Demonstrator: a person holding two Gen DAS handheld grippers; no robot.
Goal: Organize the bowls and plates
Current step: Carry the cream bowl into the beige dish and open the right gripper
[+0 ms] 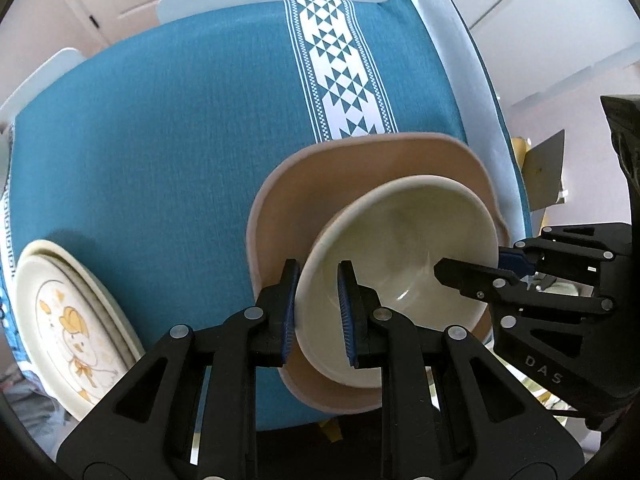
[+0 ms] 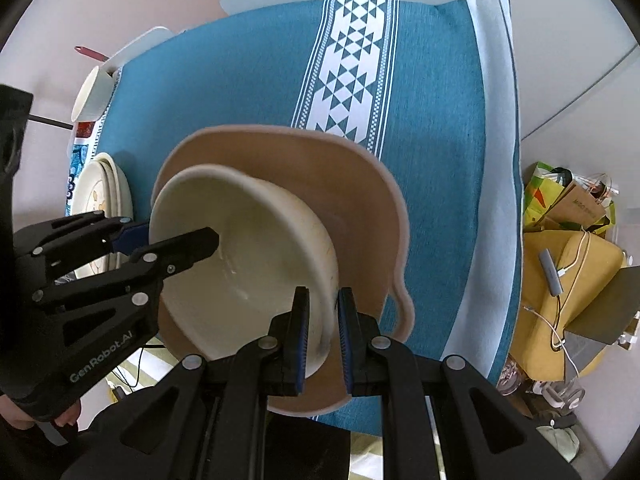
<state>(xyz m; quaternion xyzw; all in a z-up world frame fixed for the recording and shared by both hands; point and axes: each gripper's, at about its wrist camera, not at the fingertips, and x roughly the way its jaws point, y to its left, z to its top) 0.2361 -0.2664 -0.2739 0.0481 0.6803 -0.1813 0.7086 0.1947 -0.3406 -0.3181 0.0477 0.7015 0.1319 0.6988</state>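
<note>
Left hand-held gripper [image 1: 318, 312] and right hand-held gripper [image 2: 323, 334] each clamp narrow on opposite rim walls of the deep cream ceramic bowl [image 1: 400, 256], sharing its weight, held tilted just over the tan wavy-edged plate [image 1: 320, 176] on the teal-clothed surface [image 1: 160, 140], likely for nesting.

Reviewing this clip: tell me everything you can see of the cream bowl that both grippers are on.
The cream bowl is round, deep and glossy, seemingly ceramic, with a thick rolled rim and an empty, faintly stained inside. It sits upright within a larger tan bowl on the teal tablecloth, near the table's front edge. The left gripper is shut on its rim at one side, the right gripper at the opposite side, each with one finger inside the wall and one outside.
</note>
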